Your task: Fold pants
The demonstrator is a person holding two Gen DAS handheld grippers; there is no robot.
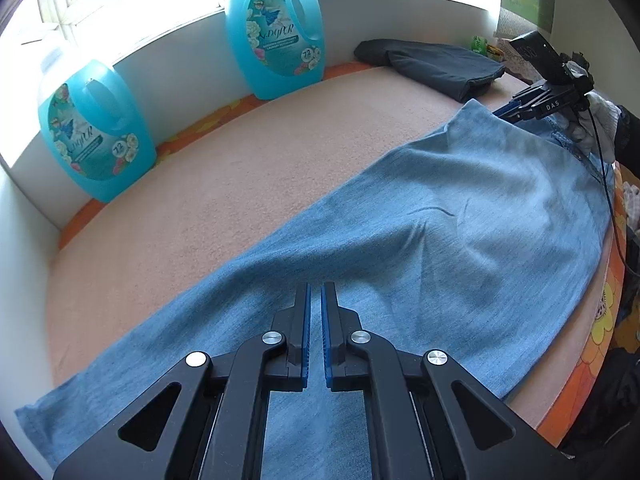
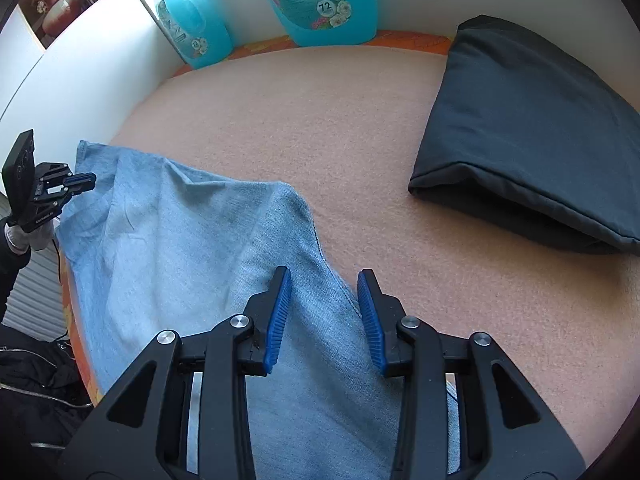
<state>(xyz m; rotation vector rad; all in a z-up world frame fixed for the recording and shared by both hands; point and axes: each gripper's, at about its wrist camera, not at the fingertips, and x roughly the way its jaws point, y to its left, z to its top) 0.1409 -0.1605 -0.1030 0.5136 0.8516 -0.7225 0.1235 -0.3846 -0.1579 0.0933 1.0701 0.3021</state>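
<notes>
The left gripper [image 1: 315, 292] hung nearly closed and empty over the light-blue jeans [image 1: 420, 240], which lay lengthwise on the peach blanket [image 1: 240, 176]. The right gripper [image 2: 323, 280] stood parted, straddling their far edge. A shallow pinch could catch one layer, skewing the fold.

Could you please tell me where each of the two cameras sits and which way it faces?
Left wrist view: on the left tongs, shut, angled down over the light blue denim pants; right tongs at far right.
Right wrist view: on the right tongs, open over the pants' edge; left tongs in a white-gloved hand.
Shared: pants, folded dark garment, turquoise detergent bottles.
</notes>
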